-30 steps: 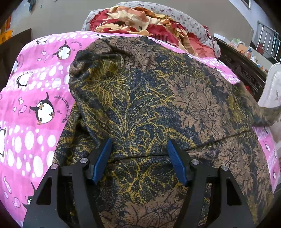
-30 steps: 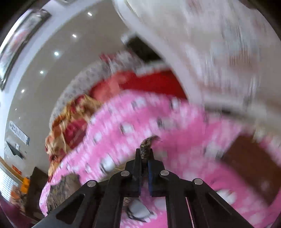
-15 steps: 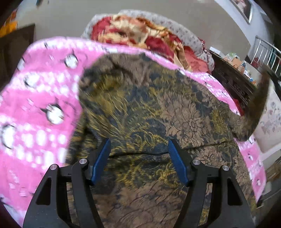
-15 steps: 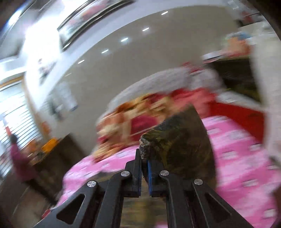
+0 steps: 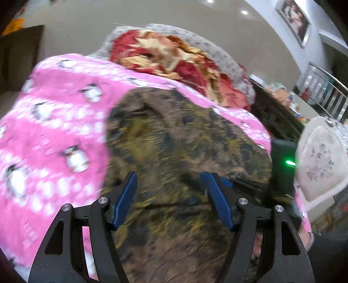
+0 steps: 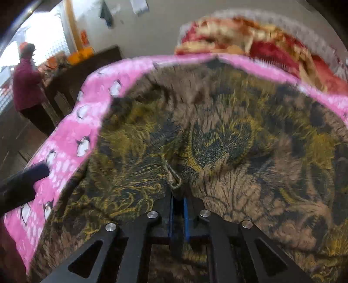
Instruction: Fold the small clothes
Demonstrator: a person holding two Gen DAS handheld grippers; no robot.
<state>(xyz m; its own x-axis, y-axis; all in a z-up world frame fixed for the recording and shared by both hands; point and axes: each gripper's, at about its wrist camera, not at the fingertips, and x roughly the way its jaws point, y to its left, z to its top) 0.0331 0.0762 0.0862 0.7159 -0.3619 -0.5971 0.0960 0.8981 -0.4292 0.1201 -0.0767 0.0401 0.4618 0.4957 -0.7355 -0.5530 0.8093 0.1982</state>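
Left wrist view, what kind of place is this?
Probably a home living space: a pink penguin blanket with a floral garment on it, a framed picture on the wall, a stair railing.

Right tongs opening just over brown-gold patterned garment, a fabric tip at the narrow gap. Garment spread on pink penguin blanket. Person far left.

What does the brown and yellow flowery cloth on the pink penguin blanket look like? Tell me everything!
The flowery cloth is soft, thin-looking fabric, brown with yellow and dark blue flower swirls. It lies spread out and rumpled on the pink penguin blanket, covering much of it, with a fold running across. A little bunched tip sits just in front of the right tongs, whose jaws are opening. The left tongs hang open above it; both views are blurred.
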